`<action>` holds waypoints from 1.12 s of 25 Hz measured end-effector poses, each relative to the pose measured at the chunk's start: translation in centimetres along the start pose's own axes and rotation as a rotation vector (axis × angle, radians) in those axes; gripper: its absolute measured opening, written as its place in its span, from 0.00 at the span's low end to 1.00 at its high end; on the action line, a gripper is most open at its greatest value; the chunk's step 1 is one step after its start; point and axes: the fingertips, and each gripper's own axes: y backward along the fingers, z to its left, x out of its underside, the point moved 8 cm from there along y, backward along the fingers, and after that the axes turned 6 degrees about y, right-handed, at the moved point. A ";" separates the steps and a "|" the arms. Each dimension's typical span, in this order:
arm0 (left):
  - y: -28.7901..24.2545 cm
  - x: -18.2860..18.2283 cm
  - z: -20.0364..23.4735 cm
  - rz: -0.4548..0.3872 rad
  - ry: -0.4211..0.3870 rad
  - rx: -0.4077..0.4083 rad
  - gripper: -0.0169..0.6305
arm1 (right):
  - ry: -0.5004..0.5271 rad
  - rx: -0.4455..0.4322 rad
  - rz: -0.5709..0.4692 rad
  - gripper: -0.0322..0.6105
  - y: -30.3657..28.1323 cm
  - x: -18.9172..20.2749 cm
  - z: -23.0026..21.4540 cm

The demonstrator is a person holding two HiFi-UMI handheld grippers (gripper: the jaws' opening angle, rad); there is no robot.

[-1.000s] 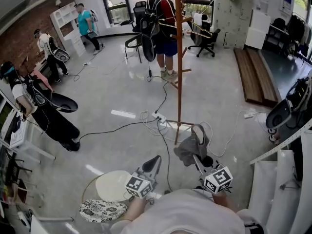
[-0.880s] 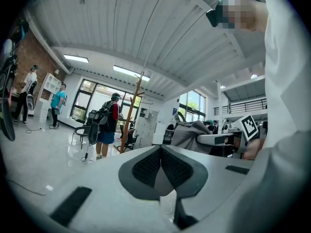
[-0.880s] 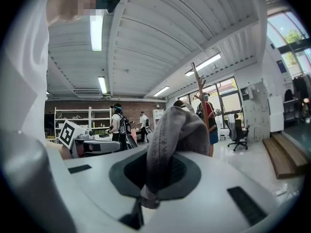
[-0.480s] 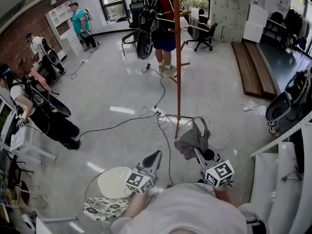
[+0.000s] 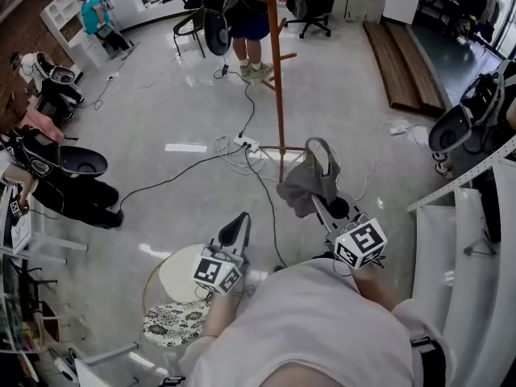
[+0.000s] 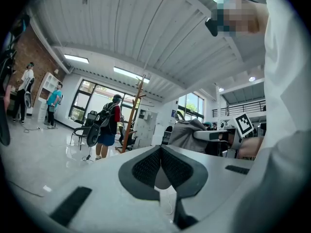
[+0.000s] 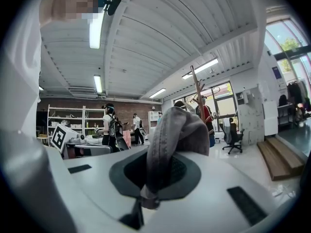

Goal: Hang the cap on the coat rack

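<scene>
**Cap pinched by one fold, rack not yet reached**

My right hand-held gripper [image 5: 321,202] has its jaws clamped almost together on a fold of the grey cap [image 5: 309,180]. The cap hangs in the air on the near side of the coat rack [image 5: 278,79] and touches no peg. My left hand-held gripper [image 5: 240,220], lower and to the left, is closed on nothing.

The pinch is narrow and the cloth floppy, so I judge the cap could slip out as I lift it. It could also slide off a peg if it's only barely hooked.

Cables [image 5: 242,153] lie around the rack's base, and a person [image 5: 246,6] stands just beyond it, so a bump could rock it.
</scene>
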 end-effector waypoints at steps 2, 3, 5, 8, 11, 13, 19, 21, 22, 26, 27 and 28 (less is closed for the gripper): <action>0.2 -0.1 0.2 -0.001 0.001 0.002 0.04 | 0.005 -0.006 -0.005 0.08 -0.3 -0.2 0.3; 0.2 -0.1 0.3 0.000 0.000 0.003 0.04 | 0.005 -0.010 -0.007 0.08 -0.4 -0.1 0.5; 0.3 -0.2 0.5 0.002 -0.004 0.001 0.04 | 0.002 -0.017 -0.007 0.08 -0.8 -0.1 0.6; 0.0 -0.5 1.4 -0.003 -0.006 -0.010 0.04 | 0.000 -0.026 -0.003 0.08 -2.0 -0.1 0.3; -0.5 -0.7 2.6 -0.008 0.000 -0.027 0.04 | -0.001 -0.040 0.000 0.08 -3.6 -0.1 -0.3; -0.9 -0.8 3.4 -0.008 0.003 -0.040 0.04 | -0.002 -0.051 0.001 0.08 -4.8 -0.1 -0.9; -3.2 -0.7 6.4 0.002 0.017 -0.075 0.04 | -0.006 -0.096 0.014 0.08 -9.6 0.8 -3.5; -4.4 -0.8 7.6 0.010 0.018 -0.097 0.04 | -0.022 -0.111 0.023 0.08 -11.7 1.3 -4.8; -5.1 -0.9 8.3 0.013 0.019 -0.111 0.04 | -0.029 -0.120 0.028 0.08 -12.9 1.5 -5.7; -9.2 -1.7 11.5 0.012 0.020 -0.174 0.04 | -0.037 -0.165 0.026 0.08 -18.1 1.7 -10.0; -10.4 -2.2 12.1 0.008 0.016 -0.187 0.04 | -0.033 -0.177 0.023 0.08 -19.4 1.4 -11.2; -11.6 -2.8 12.7 0.004 0.012 -0.196 0.04 | -0.025 -0.189 0.019 0.08 -20.6 1.0 -12.4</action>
